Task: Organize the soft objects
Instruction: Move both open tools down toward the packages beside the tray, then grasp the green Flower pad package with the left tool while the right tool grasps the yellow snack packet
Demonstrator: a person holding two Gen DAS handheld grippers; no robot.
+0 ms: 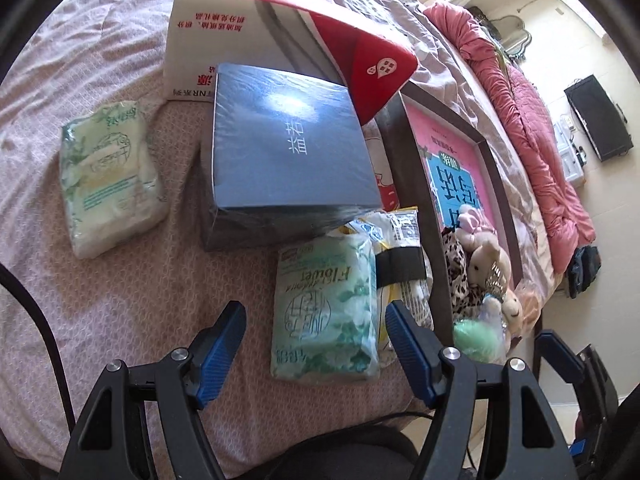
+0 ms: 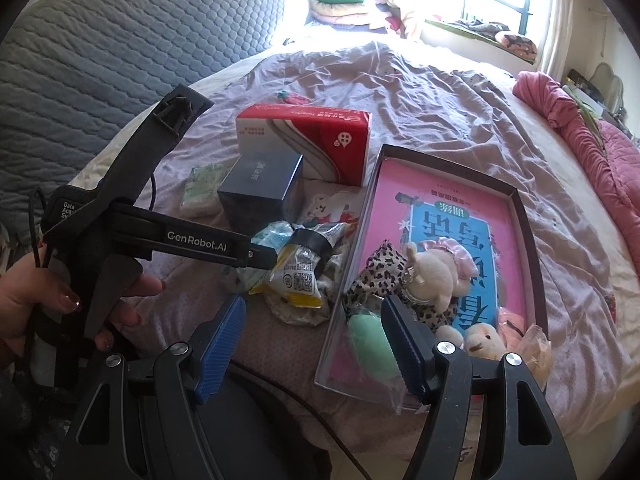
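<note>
My left gripper (image 1: pixel 314 324) is open, hovering over a green "Flower" tissue pack (image 1: pixel 326 312) on the bed; it also shows in the right wrist view (image 2: pixel 260 256). A second green tissue pack (image 1: pixel 108 180) lies far left. A yellow snack packet (image 2: pixel 298 280) and black tape roll (image 2: pixel 312 242) lie beside the first pack. The shallow dark tray (image 2: pixel 528 232) holds plush rabbits (image 2: pixel 436 268), a leopard-print soft item (image 2: pixel 376 268) and a green soft ball (image 2: pixel 370 340). My right gripper (image 2: pixel 312 332) is open and empty, above the tray's near left corner.
A dark blue box (image 1: pixel 288 140) and a red-and-white tissue box (image 1: pixel 280 20) stand behind the packs. A pink quilt (image 1: pixel 532 128) runs along the bed's right side. A grey padded headboard (image 2: pixel 120 40) is at the back left. A cable (image 1: pixel 36 320) hangs left.
</note>
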